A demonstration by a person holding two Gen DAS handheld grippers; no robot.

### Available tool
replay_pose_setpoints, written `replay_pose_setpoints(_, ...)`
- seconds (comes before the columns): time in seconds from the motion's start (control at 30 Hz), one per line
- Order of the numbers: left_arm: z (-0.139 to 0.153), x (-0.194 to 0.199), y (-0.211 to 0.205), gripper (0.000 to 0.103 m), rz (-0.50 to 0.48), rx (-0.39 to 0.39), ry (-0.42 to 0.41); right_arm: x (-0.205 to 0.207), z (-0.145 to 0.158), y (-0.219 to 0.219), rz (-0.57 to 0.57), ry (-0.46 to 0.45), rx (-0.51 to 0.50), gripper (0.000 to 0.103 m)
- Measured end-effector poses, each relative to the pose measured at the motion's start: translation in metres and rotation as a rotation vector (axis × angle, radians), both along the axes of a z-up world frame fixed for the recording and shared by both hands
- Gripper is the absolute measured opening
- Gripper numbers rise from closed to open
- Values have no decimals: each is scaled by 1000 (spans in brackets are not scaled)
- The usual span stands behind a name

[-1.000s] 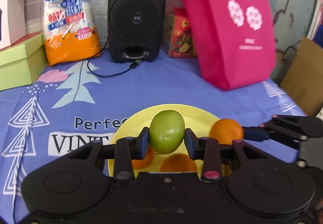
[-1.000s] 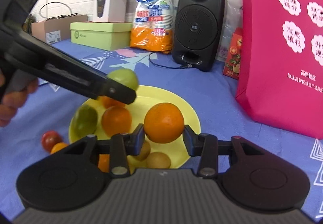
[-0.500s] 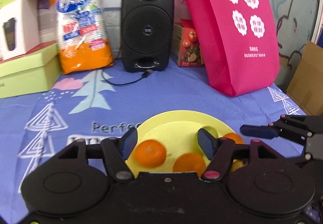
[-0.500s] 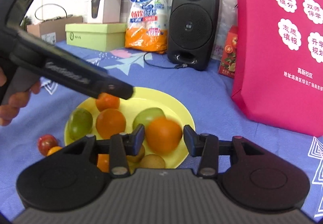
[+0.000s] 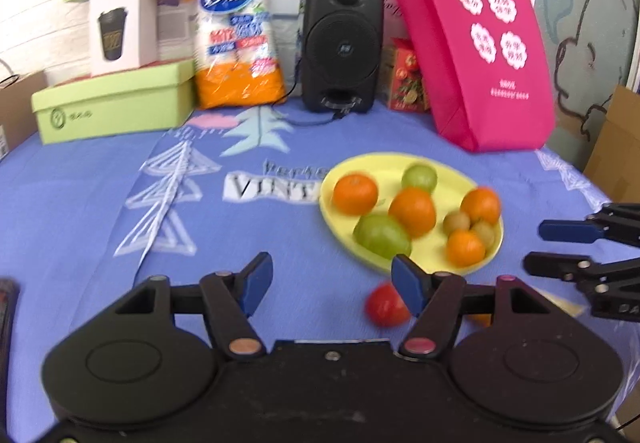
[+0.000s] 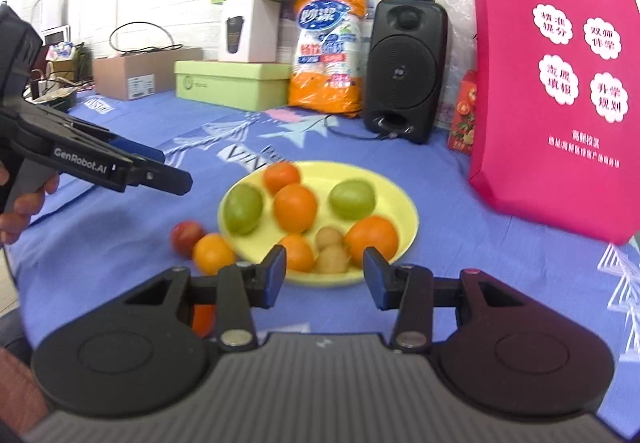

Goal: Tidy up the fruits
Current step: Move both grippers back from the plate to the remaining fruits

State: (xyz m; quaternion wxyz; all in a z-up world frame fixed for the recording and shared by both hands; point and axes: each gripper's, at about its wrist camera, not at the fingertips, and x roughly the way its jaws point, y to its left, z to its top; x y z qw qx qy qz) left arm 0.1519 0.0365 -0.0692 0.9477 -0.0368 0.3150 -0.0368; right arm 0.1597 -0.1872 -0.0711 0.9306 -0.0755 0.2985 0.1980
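Both grippers stand empty. Left gripper (image 5: pixel 332 281) has its blue-padded jaws spread with only tablecloth between them, and right gripper (image 6: pixel 324 271) has its jaws parted too, nothing pressed between the pads, low in front of the near rim of the round yellow plastic plate (image 6: pixel 404 203).

On that plate lie the fruits that count as sorted: two smooth green round fruits (image 6: pixel 243 208), several orange mandarins (image 6: pixel 295 207) and two small brownish kiwi-like fruits (image 6: pixel 332 257), bunched toward the near side, probably because each was dropped from the front edge. Two strays lie off the plate on the cloth, a small red round fruit (image 6: pixel 187 238) touching a loose orange mandarin (image 6: pixel 213 253) just beside the rim (likely the next picks). From the left wrist view the red one (image 5: pixel 385 305) lies by the right finger.

Beyond, on the blue printed tablecloth (image 5: pixel 80 203), stand a black speaker (image 5: pixel 340 47) and a pink fabric tote bag (image 5: pixel 472 55), well clear of the work.
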Motion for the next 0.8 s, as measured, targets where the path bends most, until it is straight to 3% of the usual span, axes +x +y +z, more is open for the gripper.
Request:
replay_pose_setpoints(0.33, -25, -25, -10, 67, -4, 12, 37, -42, -15, 4, 0, 54, 10, 42)
replay_pose_setpoints(0.8, -38, -12, -28, 67, -71, 44, 36, -60, -24, 24, 88, 77, 30, 44)
